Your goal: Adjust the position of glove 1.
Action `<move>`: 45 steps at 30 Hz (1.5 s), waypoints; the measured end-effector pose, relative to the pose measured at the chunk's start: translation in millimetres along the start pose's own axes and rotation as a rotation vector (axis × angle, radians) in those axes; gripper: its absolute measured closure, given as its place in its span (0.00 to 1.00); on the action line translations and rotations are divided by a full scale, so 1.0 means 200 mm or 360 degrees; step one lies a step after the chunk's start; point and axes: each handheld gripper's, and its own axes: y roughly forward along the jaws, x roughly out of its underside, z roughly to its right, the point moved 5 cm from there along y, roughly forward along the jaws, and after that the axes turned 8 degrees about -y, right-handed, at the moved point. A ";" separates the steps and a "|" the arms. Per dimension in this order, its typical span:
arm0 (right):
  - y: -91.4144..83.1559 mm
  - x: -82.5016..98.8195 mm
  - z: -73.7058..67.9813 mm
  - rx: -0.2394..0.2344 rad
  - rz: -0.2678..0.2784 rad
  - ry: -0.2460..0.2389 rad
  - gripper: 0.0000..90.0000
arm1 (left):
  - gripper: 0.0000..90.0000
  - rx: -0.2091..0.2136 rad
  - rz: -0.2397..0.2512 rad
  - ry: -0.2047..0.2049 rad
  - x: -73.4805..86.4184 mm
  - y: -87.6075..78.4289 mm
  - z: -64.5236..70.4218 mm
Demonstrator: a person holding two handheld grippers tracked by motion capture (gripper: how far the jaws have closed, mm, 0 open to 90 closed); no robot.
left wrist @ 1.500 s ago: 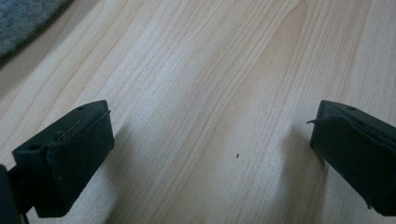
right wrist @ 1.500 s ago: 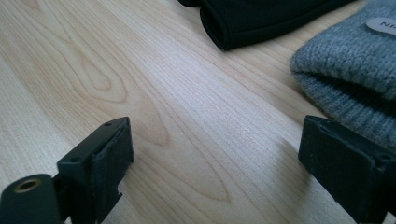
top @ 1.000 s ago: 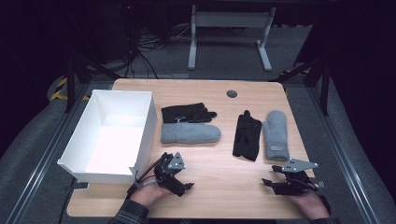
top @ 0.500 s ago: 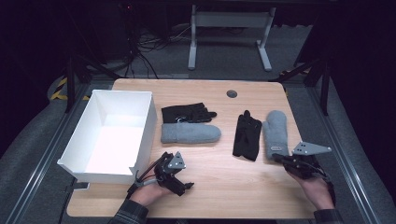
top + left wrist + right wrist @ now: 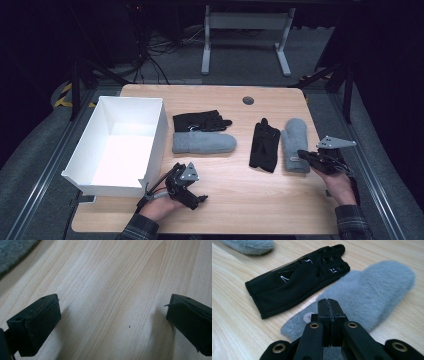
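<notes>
Two glove pairs lie on the wooden table [image 5: 235, 190]. A black glove [image 5: 200, 121] lies above a grey mitten [image 5: 204, 143] at the middle. Farther right, a second black glove [image 5: 264, 145] lies beside a second grey mitten [image 5: 295, 145]. My right gripper [image 5: 302, 156] is shut, its tips over that mitten's cuff; the right gripper view has the jaws [image 5: 329, 302] pressed together above the grey mitten [image 5: 372, 290], with the black glove [image 5: 297, 277] to its left. My left gripper [image 5: 197, 196] rests near the front edge, open over bare wood [image 5: 112, 322].
A white open box [image 5: 155, 135] stands at the table's left side, just behind my left hand. A small dark round cap [image 5: 248, 100] sits in the tabletop at the back. The floor and a desk frame lie beyond the far edge.
My right gripper has moved forward and leftward from the table's front right up to the right grey mitten's cuff. The left gripper has stayed in place.
</notes>
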 end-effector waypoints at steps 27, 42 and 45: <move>-0.01 0.09 -0.10 -0.0099 -0.0096 -0.0045 1.00 | 0.00 -0.0007 0.0002 -0.0010 0.00 0.00 0.00; -0.07 0.13 -0.20 -0.0152 -0.0095 -0.0055 1.00 | 0.00 -0.0010 0.0004 -0.0009 0.00 0.00 0.00; -0.08 0.14 -0.21 -0.0163 -0.0092 -0.0054 1.00 | 0.00 -0.0013 0.0006 -0.0007 0.00 0.00 0.00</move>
